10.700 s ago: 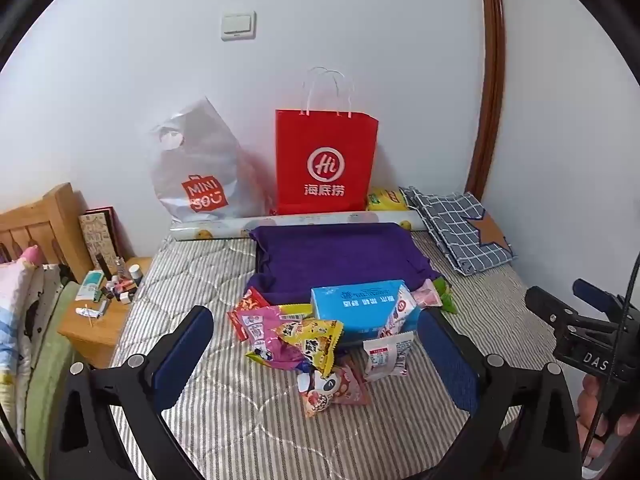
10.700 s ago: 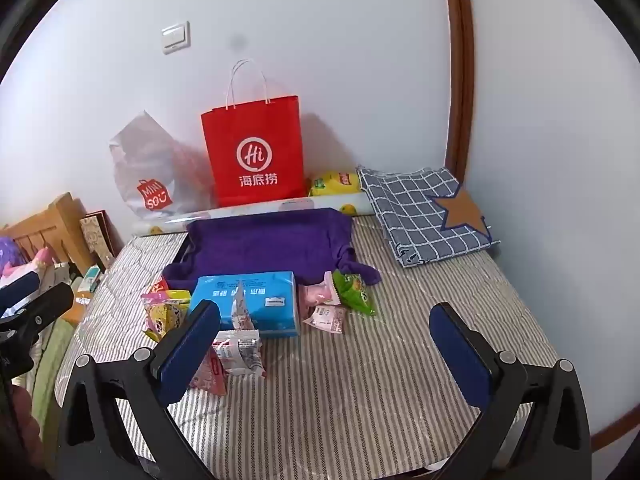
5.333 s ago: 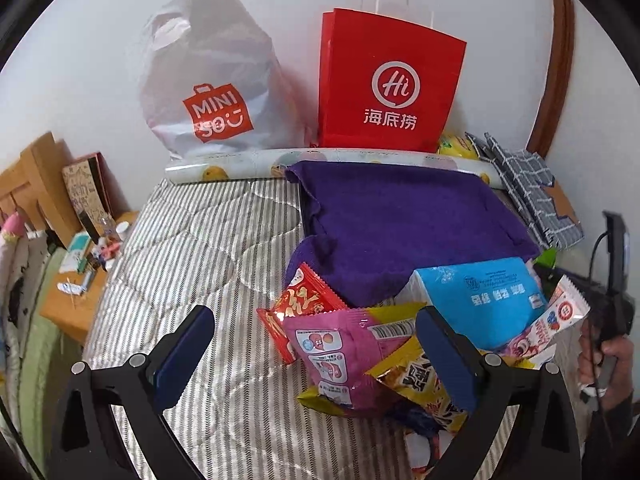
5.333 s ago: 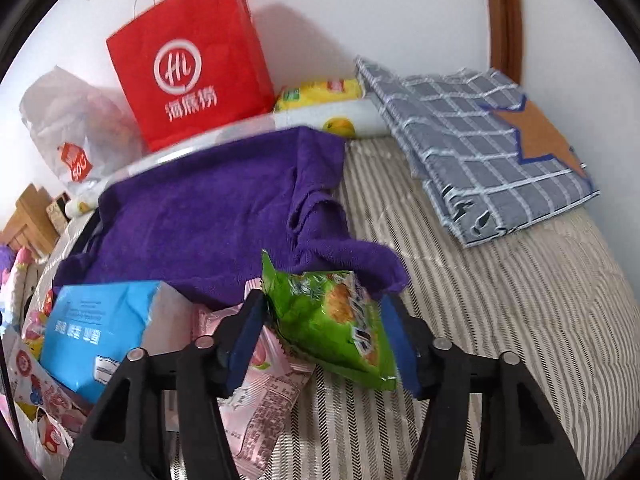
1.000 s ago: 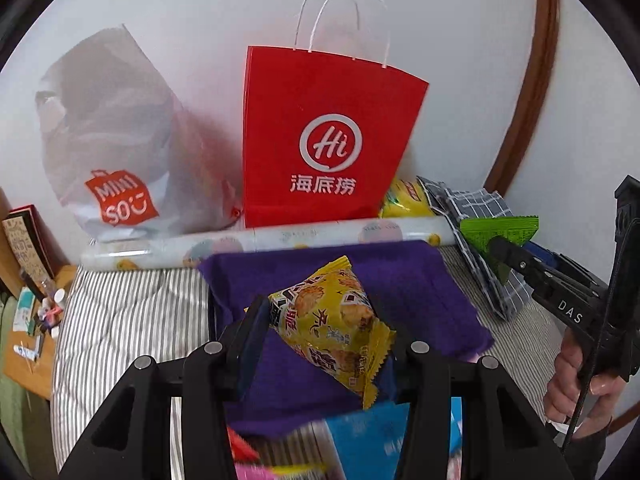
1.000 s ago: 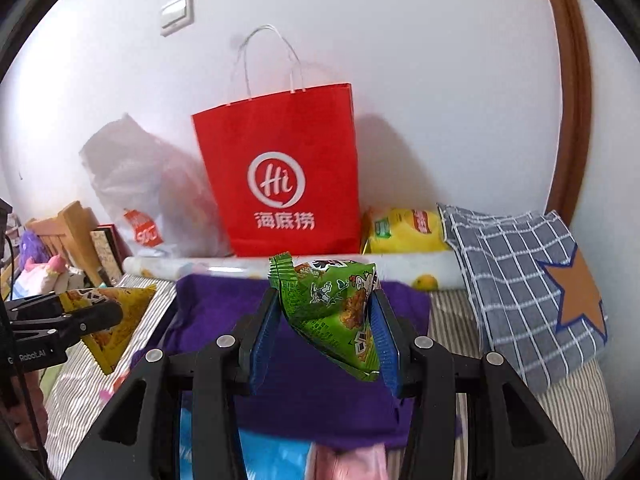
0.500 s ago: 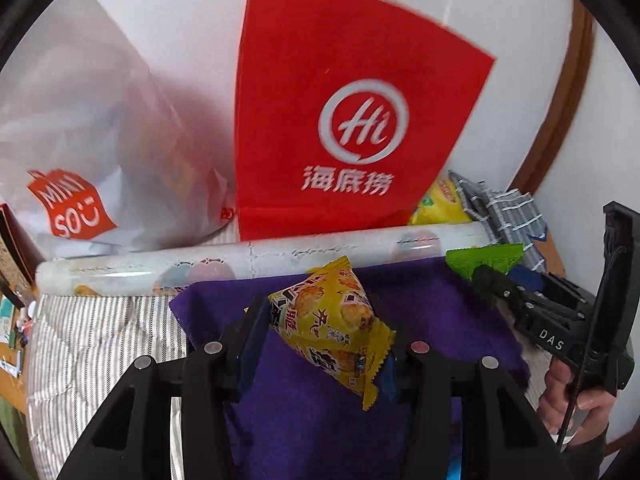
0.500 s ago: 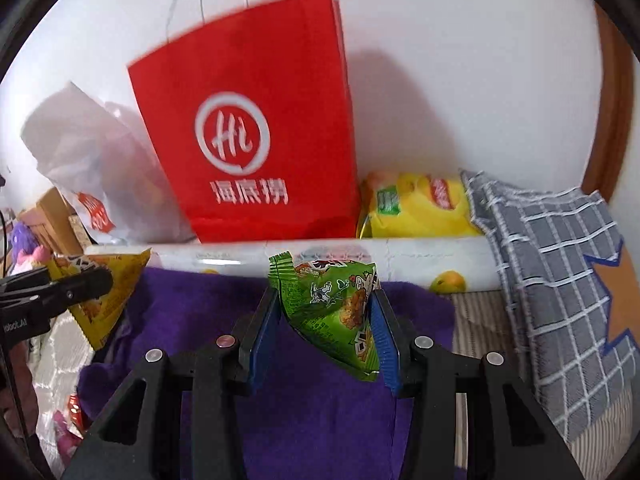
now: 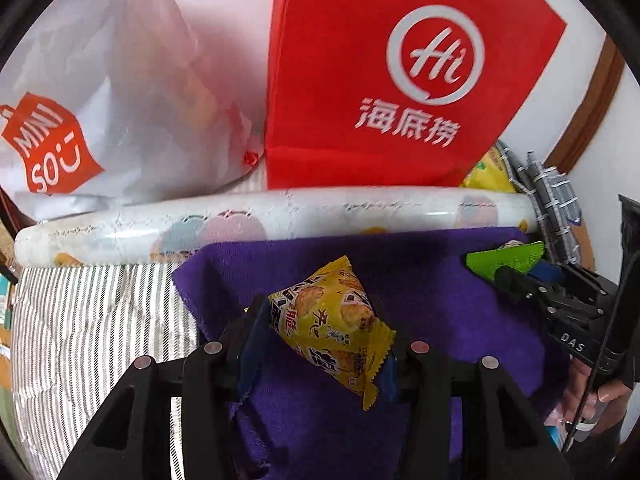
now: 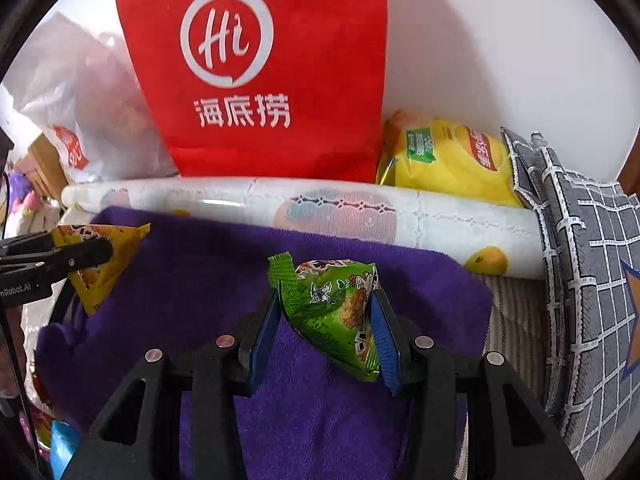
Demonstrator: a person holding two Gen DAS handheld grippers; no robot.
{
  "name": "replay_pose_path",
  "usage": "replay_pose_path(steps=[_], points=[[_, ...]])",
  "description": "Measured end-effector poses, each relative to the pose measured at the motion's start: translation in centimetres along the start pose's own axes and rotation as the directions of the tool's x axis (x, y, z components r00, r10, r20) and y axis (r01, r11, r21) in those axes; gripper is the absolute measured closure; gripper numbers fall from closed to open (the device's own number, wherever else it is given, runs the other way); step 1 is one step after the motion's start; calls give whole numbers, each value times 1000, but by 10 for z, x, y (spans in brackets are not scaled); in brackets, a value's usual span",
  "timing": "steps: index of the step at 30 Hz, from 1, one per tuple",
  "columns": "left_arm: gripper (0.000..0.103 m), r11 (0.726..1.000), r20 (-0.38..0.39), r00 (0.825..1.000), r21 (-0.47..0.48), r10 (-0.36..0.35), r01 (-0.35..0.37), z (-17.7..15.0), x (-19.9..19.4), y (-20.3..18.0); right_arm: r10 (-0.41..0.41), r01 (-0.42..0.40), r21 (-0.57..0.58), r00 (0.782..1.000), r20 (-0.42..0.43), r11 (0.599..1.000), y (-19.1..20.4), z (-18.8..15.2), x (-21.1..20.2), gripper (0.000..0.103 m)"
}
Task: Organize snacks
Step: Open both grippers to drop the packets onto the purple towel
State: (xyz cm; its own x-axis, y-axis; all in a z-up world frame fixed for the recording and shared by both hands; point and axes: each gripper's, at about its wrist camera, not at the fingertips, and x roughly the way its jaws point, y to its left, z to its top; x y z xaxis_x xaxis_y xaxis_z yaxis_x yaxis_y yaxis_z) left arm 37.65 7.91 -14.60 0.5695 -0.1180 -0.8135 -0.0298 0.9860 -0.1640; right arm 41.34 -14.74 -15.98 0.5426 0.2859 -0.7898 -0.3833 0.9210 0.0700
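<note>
My left gripper point(image 9: 320, 332) is shut on a yellow snack packet point(image 9: 332, 328) and holds it above the purple towel point(image 9: 432, 280); the packet also shows in the right wrist view point(image 10: 100, 256). My right gripper point(image 10: 324, 320) is shut on a green snack packet point(image 10: 336, 308) over the same purple towel point(image 10: 200, 280); the packet shows at the right of the left wrist view point(image 9: 504, 258). A red paper bag point(image 9: 400, 80) stands against the wall close ahead, also in the right wrist view point(image 10: 260, 72).
A rolled patterned sheet point(image 10: 320, 208) lies between the towel and the red bag. A white MINISO plastic bag point(image 9: 100, 100) stands left of the red bag. A yellow chip bag point(image 10: 448, 160) and a grey checked cushion point(image 10: 580, 260) lie at the right.
Both grippers have moved forward toward the red bag with their packets still held; the bag and roll now look larger and closer.
</note>
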Motion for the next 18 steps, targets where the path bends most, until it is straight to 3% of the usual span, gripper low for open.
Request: replay_pose_path(steps=[7, 13, 16, 18], points=[[57, 1000, -29, 999, -9, -17, 17, 0, 6, -1, 2, -2, 10, 999, -38, 1000, 0, 1, 7, 55], [56, 1000, -38, 999, -9, -7, 6, 1, 3, -2, 18, -18, 10, 1000, -21, 1000, 4, 5, -7, 36], [39, 999, -37, 999, -29, -28, 27, 3, 0, -1, 1, -1, 14, 1000, -6, 1000, 8, 8, -16, 33], [35, 999, -28, 999, -36, -42, 41, 5, -4, -2, -8, 8, 24, 1000, 3, 1000, 9, 11, -24, 30]])
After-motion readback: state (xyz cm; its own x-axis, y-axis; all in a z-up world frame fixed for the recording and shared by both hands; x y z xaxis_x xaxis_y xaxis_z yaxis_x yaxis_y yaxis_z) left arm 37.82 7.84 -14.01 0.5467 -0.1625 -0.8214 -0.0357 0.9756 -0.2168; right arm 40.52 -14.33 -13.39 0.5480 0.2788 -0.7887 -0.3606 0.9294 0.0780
